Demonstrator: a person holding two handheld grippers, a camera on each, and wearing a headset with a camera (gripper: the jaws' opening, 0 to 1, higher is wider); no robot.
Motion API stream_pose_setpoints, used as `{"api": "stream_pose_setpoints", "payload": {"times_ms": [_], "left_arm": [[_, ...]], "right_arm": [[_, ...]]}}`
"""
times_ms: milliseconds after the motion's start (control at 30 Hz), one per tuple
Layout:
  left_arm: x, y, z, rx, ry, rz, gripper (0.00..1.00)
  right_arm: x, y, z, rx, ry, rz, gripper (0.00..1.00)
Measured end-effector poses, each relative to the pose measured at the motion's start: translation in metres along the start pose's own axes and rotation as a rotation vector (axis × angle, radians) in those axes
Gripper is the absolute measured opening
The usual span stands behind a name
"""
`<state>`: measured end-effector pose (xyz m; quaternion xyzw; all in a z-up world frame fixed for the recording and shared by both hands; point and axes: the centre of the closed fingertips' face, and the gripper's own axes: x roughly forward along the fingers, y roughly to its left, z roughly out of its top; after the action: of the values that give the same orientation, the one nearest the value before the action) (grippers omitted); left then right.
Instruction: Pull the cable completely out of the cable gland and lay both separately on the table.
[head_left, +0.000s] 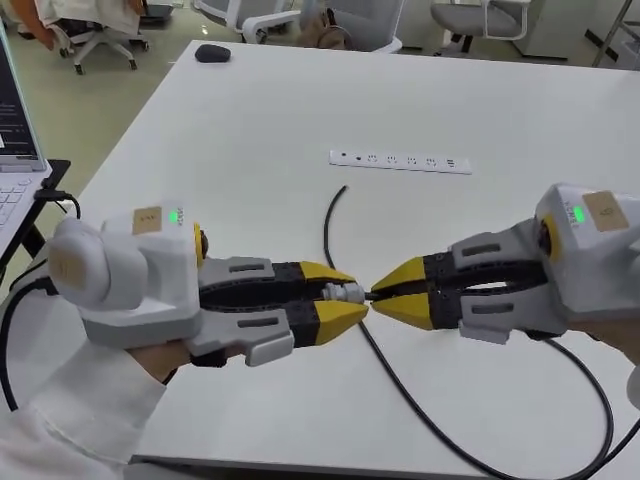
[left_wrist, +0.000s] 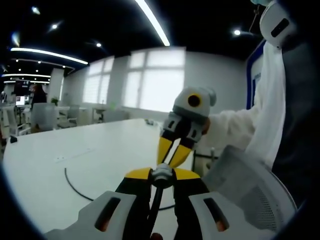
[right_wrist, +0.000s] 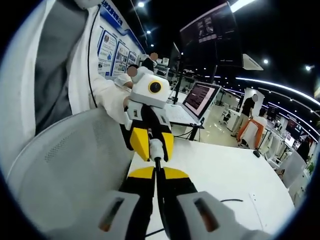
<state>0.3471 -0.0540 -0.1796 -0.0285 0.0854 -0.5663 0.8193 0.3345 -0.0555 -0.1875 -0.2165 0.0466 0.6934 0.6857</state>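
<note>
Black round cable (head_left: 327, 228), above the near edge of the white counter (head_left: 250, 120), sits pinched in the closed right claw (head_left: 378, 296) just beside the small grey cable gland (head_left: 349, 292) clamped in the left claw (head_left: 358, 296), and a skewed pull could slip either grip or jam it.

My left hand-held gripper (head_left: 358, 296) covers most of the cable gland (head_left: 347, 292); its pale end protrudes. My right hand-held gripper (head_left: 378, 294) hides the cable (head_left: 400, 385) section it clamps. The head view's bottom edge cuts the cable's loop; the left edge cuts the laptop (head_left: 14, 150).
</note>
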Motion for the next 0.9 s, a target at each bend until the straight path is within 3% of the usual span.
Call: {"api": "stream_pose_setpoints", "payload": {"times_ms": [167,900], "left_arm": [[-0.002,0.005,0.002,-0.014,-0.015,0.016,0.17],[-0.003,0.008,-0.003,-0.017,0.009,0.032,0.17]], "right_arm": [[-0.009,-0.006,-0.004,0.018,0.004,-0.023,0.03],[-0.039,-0.012,-0.036,0.059,0.067,-0.069,0.03]]}}
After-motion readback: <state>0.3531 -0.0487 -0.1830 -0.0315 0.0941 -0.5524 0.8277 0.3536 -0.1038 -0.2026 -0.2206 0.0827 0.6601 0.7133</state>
